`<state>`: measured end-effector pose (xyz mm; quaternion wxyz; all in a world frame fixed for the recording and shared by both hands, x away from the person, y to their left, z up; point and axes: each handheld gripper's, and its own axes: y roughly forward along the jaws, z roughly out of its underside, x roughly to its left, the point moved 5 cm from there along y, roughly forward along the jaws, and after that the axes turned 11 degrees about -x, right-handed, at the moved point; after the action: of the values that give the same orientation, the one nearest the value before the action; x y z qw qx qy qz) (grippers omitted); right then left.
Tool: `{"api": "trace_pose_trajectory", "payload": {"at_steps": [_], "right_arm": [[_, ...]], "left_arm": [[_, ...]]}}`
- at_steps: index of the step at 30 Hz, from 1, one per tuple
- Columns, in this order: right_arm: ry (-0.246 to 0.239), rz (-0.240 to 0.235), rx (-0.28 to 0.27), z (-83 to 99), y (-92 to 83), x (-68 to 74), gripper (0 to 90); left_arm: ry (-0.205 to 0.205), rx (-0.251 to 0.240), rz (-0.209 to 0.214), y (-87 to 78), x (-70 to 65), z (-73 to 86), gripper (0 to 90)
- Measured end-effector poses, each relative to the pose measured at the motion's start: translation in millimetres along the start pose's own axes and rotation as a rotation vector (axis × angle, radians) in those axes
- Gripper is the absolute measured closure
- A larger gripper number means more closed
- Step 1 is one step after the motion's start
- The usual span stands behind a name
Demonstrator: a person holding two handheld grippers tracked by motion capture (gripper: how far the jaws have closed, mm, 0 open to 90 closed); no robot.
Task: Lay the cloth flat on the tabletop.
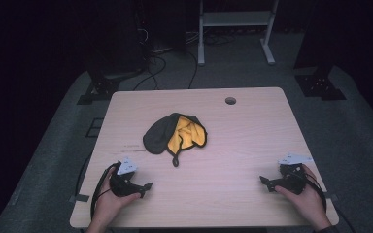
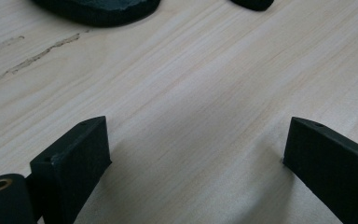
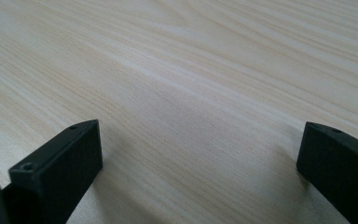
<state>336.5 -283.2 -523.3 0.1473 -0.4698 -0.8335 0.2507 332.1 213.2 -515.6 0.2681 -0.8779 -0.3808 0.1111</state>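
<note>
A crumpled cloth, dark grey outside and yellow inside, lies near the middle of the wooden table, with a small loop trailing toward me. Its dark edge shows at the top of the left gripper view. My left gripper rests on the table at the near left, held by a hand, open with bare wood between its jaws. My right gripper rests at the near right in the other hand, also open over bare wood. Both sit apart from the cloth.
A round cable hole sits near the table's far edge. Beyond the table stand a white frame, dark stands and cables on a grey floor. A faint scuff mark runs across the wood left of the cloth.
</note>
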Motion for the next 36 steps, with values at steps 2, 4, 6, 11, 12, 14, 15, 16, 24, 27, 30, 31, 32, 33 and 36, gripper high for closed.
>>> {"api": "trace_pose_trajectory", "payload": {"at_steps": [2,4,6,11,12,14,15,16,24,27,30,31,32,33,36], "right_arm": [[-0.001,0.000,0.000,0.0,0.0,-0.1,0.0],[0.000,-0.001,0.000,0.0,0.0,0.0,0.0],[-0.001,0.000,0.000,0.0,0.0,-0.1,0.0],[0.000,-0.001,0.000,0.0,0.0,0.0,0.0],[0.001,0.000,0.000,-0.2,0.3,0.0,0.0],[0.001,0.000,0.000,-0.2,0.2,0.0,0.0],[0.001,0.000,0.000,-0.2,0.2,0.0,0.0],[0.001,0.000,0.000,-0.2,0.2,0.1,0.0],[-0.002,-0.002,0.000,-0.2,0.3,-0.2,0.0],[-0.005,-0.003,-0.001,-0.3,0.5,-0.4,0.0],[-0.004,-0.005,0.000,-0.4,0.7,-0.3,0.0],[-0.005,-0.005,0.000,-0.5,0.8,-0.3,0.0],[-0.005,-0.005,0.000,-0.5,0.9,-0.3,0.0],[-0.006,-0.006,0.000,-0.6,1.0,-0.3,0.0],[-0.006,-0.007,0.000,-0.7,1.1,-0.3,0.0]], "left_arm": [[-0.001,-0.003,0.011,-0.2,-0.9,-1.7,8.2],[-0.004,-0.010,0.015,-0.6,-0.8,-4.4,10.4],[-0.007,-0.020,0.015,-1.6,0.4,-7.4,11.5],[-0.013,-0.045,-0.005,-2.7,7.3,-18.0,13.0],[-0.016,-0.049,-0.011,-2.3,9.5,-21.7,13.0],[-0.018,-0.063,-0.021,0.5,14.7,-34.1,12.6],[-0.018,-0.063,-0.021,0.5,14.7,-34.1,12.3],[-0.018,-0.066,-0.022,1.9,15.8,-38.2,12.3],[0.004,-0.068,-0.032,18.2,23.4,-64.9,10.7],[0.005,-0.082,-0.028,28.4,28.2,-80.3,10.7],[0.012,-0.083,-0.032,35.0,31.9,-87.5,10.7],[0.005,-0.082,-0.027,38.6,33.7,-90.6,10.7],[-0.003,-0.085,-0.027,43.1,36.4,-94.1,10.7],[-0.011,-0.089,-0.028,50.4,40.8,-98.5,11.1],[-0.015,-0.094,-0.028,59.3,45.2,-104.0,11.1]]}}
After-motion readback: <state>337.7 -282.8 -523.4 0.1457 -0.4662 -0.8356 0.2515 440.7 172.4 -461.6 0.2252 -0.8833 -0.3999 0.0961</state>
